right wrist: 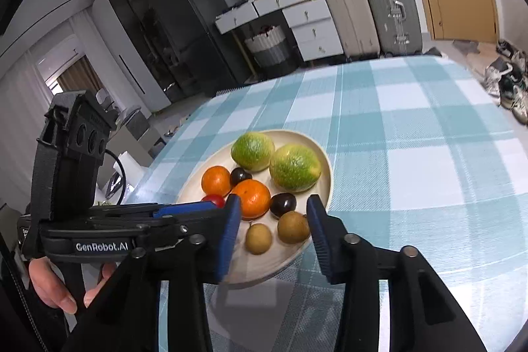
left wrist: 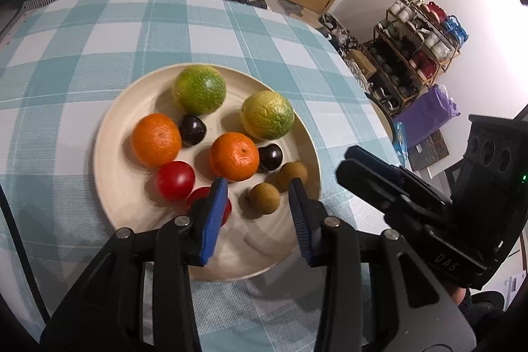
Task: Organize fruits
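Observation:
A cream plate (left wrist: 112, 154) (right wrist: 316, 150) on the checked tablecloth holds two green-yellow citrus (left wrist: 199, 89) (right wrist: 295, 167), two oranges (left wrist: 234, 155) (right wrist: 254, 198), two dark plums (left wrist: 270, 156) (right wrist: 282, 204), red tomatoes (left wrist: 175, 180) (right wrist: 214, 199) and two brown longans (left wrist: 264, 198) (right wrist: 292, 226). My left gripper (left wrist: 259, 190) is open and empty, low over the plate's near side, above a longan. My right gripper (right wrist: 272, 213) is open and empty over the plate's near edge; it also shows at the right of the left wrist view (left wrist: 369, 167).
The table (left wrist: 99, 32) (right wrist: 412, 121) carries a teal and white checked cloth. Suitcases (right wrist: 369, 9), white drawers (right wrist: 313, 25) and a basket (right wrist: 269, 45) stand beyond it. A shelf of crockery (left wrist: 415, 38) is off the table's right side. Shoes (right wrist: 508, 81) lie on the floor.

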Demonstrator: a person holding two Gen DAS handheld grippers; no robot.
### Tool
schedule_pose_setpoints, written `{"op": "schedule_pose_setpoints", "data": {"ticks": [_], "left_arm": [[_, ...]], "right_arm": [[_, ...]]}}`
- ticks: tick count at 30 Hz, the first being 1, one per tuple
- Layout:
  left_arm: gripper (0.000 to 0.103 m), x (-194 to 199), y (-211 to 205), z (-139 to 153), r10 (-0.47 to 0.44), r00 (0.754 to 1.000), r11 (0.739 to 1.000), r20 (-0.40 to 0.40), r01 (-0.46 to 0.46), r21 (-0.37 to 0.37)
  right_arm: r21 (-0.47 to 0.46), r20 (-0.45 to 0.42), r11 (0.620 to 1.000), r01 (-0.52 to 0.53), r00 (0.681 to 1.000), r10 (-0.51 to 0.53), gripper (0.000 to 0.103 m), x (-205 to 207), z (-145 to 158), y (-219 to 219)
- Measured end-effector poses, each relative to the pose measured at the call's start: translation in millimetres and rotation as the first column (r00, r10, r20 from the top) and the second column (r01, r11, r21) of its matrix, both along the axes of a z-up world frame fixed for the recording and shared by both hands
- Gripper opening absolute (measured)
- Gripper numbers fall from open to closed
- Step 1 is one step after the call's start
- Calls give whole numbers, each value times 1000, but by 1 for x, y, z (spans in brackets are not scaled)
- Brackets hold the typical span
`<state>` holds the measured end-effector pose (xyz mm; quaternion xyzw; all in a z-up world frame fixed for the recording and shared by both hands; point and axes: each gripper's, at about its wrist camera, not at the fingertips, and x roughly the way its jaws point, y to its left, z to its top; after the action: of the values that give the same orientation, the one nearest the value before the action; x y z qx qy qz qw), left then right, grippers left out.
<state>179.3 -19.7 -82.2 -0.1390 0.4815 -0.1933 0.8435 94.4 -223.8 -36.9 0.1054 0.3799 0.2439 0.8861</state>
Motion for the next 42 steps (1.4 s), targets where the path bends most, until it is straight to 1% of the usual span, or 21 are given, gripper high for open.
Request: {"op": "schedule_pose_setpoints", "data": {"ticks": [3,5,6,8,11,13,14,16,17,18,19,20,22,23,24,25,28,30,32,36,42], "left_arm": [[35,-8,6,8,16,999,1000,27,-17,5],[36,-13,9,13,31,999,999,44,-32,18],[39,-16,10,15,36,998,999,51,-37,23],[44,-23,12,20,48,996,998,74,-51,34],[45,-35,15,28,61,991,996,119,-67,52],[45,-43,16,33,66,987,995,144,-76,66],[47,-48,17,36,74,984,994,162,-87,73],[58,-55,17,41,92,975,988,200,-115,106],[66,-62,18,45,114,963,977,242,-153,146],[74,-67,18,49,122,955,972,271,-171,162],[78,-72,19,53,138,940,963,312,-201,181],[84,-79,21,58,153,922,953,356,-233,192],[87,-89,24,66,174,892,941,416,-275,196],[91,-91,26,69,180,885,937,430,-287,198],[99,-95,27,70,189,877,931,443,-304,203],[102,-97,29,72,199,868,925,454,-319,205],[102,-108,32,76,227,829,904,512,-374,205],[102,-113,33,77,229,816,898,532,-387,207],[102,-118,33,76,231,812,894,536,-394,212],[102,-124,35,71,236,812,892,534,-399,211],[102,-139,37,58,244,789,894,564,-408,184]], "right_arm": [[-1,13,1000,13,1000,-13,44,-7,5,-3],[0,22,1000,21,1000,-21,48,-10,8,-5],[0,31,1000,26,999,-26,51,-13,10,-5],[-5,55,999,33,998,-33,51,-19,16,-6],[-19,97,999,37,995,-35,54,-30,25,-3],[-20,119,999,38,992,-36,64,-36,29,-2],[-20,131,999,40,991,-37,67,-39,31,-2],[-14,162,999,48,986,-46,75,-48,37,-2],[-10,174,999,52,983,-49,76,-50,39,-2],[-6,187,999,51,981,-49,80,-54,42,-2],[-7,194,999,48,980,-46,84,-56,43,0],[-10,202,999,46,979,-43,86,-59,45,1],[-20,225,999,41,974,-35,87,-64,47,4],[-23,234,999,39,972,-33,87,-67,48,5],[-22,246,999,36,969,-29,87,-71,48,6],[-21,257,999,35,966,-29,87,-74,49,7],[-28,299,998,49,953,-39,91,-83,50,10],[-47,334,996,74,941,-54,97,-87,51,12],[-60,374,993,105,924,-75,102,-93,52,13],[-70,431,987,144,897,-101,103,-100,54,12],[-61,501,984,166,858,-114,103,-108,51,12]]}}
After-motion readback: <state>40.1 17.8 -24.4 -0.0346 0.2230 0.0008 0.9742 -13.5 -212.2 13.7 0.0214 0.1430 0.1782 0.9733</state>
